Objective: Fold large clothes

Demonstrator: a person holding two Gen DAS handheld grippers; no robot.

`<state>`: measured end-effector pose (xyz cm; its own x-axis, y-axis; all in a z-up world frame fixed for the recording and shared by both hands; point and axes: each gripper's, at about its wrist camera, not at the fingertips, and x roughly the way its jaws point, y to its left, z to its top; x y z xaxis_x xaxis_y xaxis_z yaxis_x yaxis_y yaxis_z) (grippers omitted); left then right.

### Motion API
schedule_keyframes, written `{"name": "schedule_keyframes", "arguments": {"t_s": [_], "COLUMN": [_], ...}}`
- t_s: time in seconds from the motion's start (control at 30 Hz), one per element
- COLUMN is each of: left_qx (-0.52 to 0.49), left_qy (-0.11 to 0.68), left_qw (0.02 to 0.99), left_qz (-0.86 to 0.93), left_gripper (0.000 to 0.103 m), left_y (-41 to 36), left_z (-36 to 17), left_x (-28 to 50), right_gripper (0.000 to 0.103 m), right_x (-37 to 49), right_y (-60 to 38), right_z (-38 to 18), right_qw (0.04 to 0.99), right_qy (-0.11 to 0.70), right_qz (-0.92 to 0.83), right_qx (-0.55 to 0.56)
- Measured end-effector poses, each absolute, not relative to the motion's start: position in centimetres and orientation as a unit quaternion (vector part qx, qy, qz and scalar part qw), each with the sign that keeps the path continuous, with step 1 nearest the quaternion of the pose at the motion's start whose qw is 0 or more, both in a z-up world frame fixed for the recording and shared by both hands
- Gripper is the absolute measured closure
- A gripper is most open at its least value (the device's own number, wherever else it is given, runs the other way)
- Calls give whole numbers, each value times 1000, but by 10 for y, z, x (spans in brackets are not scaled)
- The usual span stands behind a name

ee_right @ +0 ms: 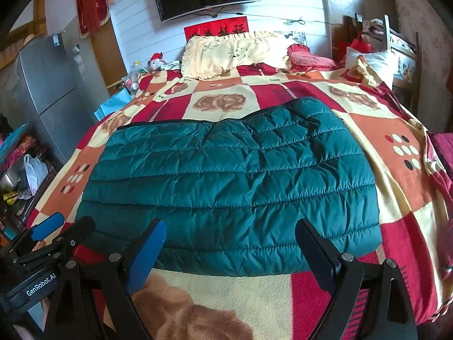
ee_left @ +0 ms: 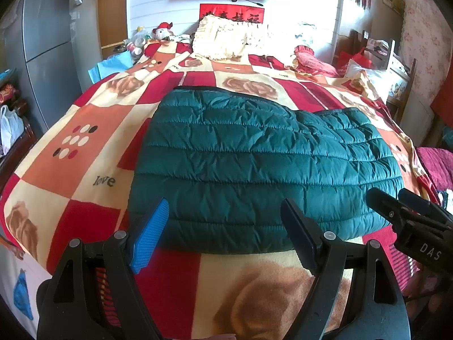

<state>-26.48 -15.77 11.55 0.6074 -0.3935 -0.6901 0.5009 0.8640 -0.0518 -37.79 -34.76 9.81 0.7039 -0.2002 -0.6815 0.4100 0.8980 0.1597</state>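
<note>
We've got both tools, left [ee_left: 223, 232] and right [ee_right: 229, 252], hanging open over the jacket [ee_left: 254, 164], already a neat block on the bed [ee_left: 85, 130], so it looks basically done.

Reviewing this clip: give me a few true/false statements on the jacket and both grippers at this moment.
1. The green quilted jacket lies folded on the checked blanket. True.
2. The left gripper is clamped on the jacket. False: its fingers stand open, holding nothing.
3. The right gripper is open. True.
4. The jacket hangs off the bed's edge. False: it rests wholly on the blanket.
</note>
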Motion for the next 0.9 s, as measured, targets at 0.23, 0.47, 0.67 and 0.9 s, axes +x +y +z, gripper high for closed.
{"name": "schedule_keyframes", "arguments": {"t_s": [0.23,0.47,0.67,0.9], "left_qx": [74,75,75,76], "left_qy": [365,365,366,366], "left_qw": [894,894,893,893], "left_qz": [-250,-250,-252,-251], "left_gripper": [21,21,21,21], "left_y": [-159,-159,-159,-160], "left_z": [115,115,114,114], "left_x": [-267,-266,-267,-267], "right_gripper": [12,12,12,12], "right_x": [-378,-378,-378,-378], "right_y": [-345,-344,-344,-344], "right_z": [98,98,98,98], "right_qw": [910,910,910,910], "right_qy": [347,347,347,347], "right_qz": [-167,-167,-167,-166], "right_qx": [153,154,155,156]}}
